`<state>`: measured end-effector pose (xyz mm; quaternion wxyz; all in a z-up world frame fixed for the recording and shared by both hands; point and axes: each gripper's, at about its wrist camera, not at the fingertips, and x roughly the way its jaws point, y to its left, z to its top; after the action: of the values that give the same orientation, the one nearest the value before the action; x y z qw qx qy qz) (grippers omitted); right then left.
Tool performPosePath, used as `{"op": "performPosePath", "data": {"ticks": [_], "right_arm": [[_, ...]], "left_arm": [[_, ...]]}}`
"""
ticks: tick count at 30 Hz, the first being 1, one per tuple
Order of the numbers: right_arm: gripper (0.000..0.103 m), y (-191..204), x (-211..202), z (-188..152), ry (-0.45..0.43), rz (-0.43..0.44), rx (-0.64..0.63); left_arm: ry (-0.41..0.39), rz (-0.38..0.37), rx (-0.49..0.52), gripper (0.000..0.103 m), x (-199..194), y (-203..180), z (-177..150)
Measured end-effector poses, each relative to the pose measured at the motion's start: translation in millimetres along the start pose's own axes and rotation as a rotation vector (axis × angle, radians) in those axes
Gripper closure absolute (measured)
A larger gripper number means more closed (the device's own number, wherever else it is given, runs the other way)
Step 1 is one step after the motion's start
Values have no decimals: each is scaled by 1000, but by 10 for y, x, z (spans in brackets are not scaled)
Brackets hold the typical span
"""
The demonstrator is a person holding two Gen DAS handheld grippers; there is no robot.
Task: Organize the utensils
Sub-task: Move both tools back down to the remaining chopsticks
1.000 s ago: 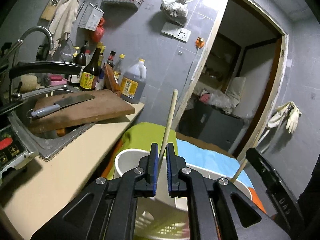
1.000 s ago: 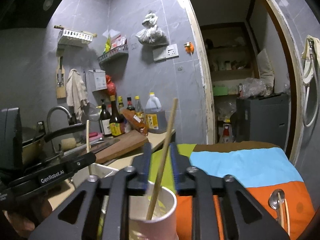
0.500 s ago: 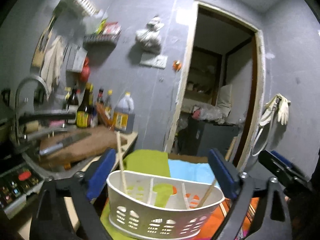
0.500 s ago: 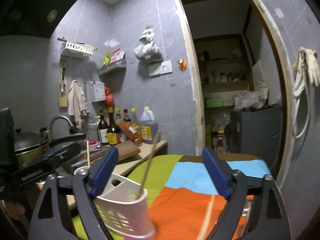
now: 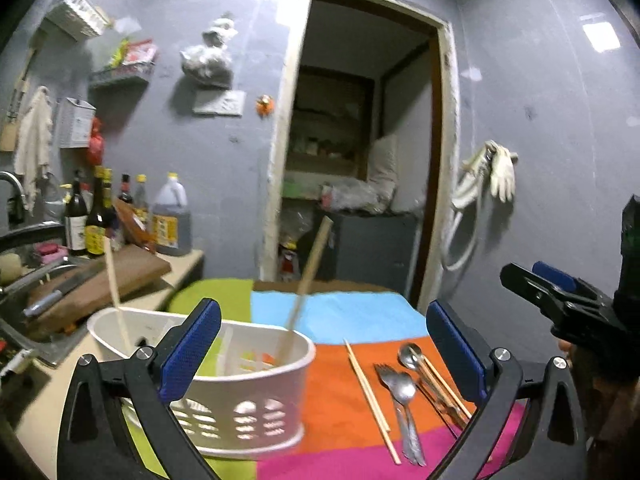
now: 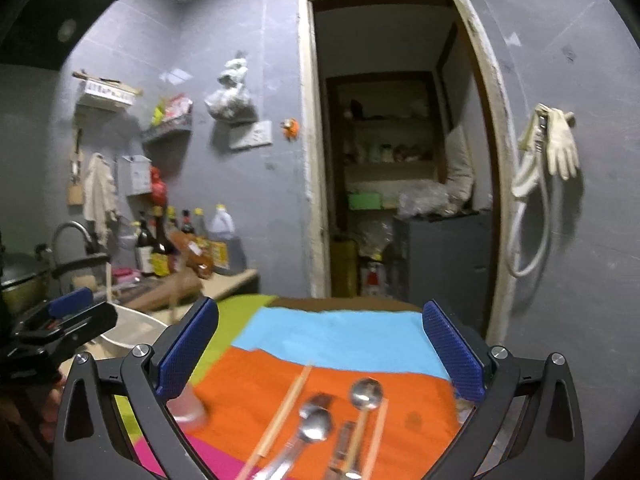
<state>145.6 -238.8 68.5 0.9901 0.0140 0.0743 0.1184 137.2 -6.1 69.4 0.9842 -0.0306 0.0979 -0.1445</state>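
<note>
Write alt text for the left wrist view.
The open left gripper faces a white caddy holding two upright chopsticks, nothing between its jaws. Right of the caddy, loose chopsticks, spoons and a fork lie on a striped cloth, with the right gripper at the frame's right edge.

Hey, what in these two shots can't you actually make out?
- Utensils on the cloth, right wrist view: motion blur, bottom edge crops handles.
- White basket, left wrist view: left gripper finger covers its near side.
- Bottles' labels: too small.
</note>
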Motion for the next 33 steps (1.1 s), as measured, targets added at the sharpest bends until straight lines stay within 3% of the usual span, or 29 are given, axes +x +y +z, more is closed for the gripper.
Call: {"op": "performPosePath", "data": {"ticks": [11, 15, 18, 21, 24, 26, 29, 33], "right_arm": [[0, -454, 285, -357, 221, -140, 0], [12, -595, 394, -495, 312, -137, 35], [23, -683, 495, -588, 385, -131, 57], [31, -742, 556, -665, 434, -114, 86], [43, -747, 616, -713, 474, -96, 96], [49, -750, 679, -754, 512, -82, 98], [63, -759, 783, -816, 573, -51, 114], [76, -767, 928, -885, 644, -5, 148]], "left_arm": [[139, -65, 91, 2, 316, -450, -329], [183, -87, 120, 6, 426, -561, -430], [224, -99, 129, 14, 539, -615, -487], [284, -100, 129, 29, 712, -645, -545], [372, -92, 112, 49, 936, -634, -612], [434, -80, 108, 72, 1096, -625, -674], [527, -45, 122, 81, 1351, -608, -772], [596, -53, 57, 85, 1600, -497, -854]]}}
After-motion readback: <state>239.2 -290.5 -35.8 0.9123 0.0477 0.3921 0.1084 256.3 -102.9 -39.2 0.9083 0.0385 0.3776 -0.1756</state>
